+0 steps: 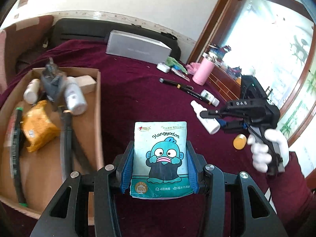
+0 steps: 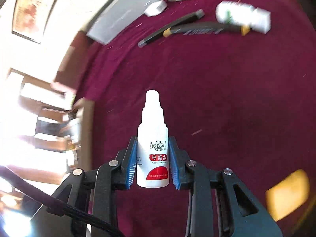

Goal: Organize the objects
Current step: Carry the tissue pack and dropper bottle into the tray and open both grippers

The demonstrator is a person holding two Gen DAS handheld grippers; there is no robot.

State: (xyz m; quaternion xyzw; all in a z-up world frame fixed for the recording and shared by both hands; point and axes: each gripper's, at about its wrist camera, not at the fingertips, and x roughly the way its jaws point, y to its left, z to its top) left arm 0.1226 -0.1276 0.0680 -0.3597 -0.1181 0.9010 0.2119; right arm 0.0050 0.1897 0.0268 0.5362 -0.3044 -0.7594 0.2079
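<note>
Two handheld grippers work over a maroon cloth (image 1: 138, 90), each with its blue pads pressed on an item. At lower centre of the left wrist view, the left gripper (image 1: 160, 164) is clamped on a turquoise tissue pack (image 1: 161, 158) printed with a cartoon fish and the word "Hangyodon"; the pack stands upright between the pads, its top edge rising above them. At the right of that frame, the right gripper (image 1: 209, 118), gripped by a white-gloved hand (image 1: 266, 150), pinches a small white dropper bottle (image 1: 205, 116). The right wrist view shows the same bottle (image 2: 153, 148) upright at centre, red label facing the lens, both pads tight against its sides and its nozzle clear above them.

An open cardboard box (image 1: 99, 118) fills the left of the left wrist view, its near wall just left of the tissue pack. Inside lie two white bottles (image 1: 75, 96), an orange packet (image 1: 38, 126) and a dark strap, all blurred. Bare cloth spreads between the box wall and the right gripper, and more lies open ahead of the dropper bottle in the right wrist view. Along the far edge sit a grey carton (image 1: 138, 47), a pink tumbler (image 1: 203, 71), black pens (image 1: 177, 86) and a small white jar (image 1: 210, 97). A round orange lid (image 1: 240, 141) rests near the gloved hand.
</note>
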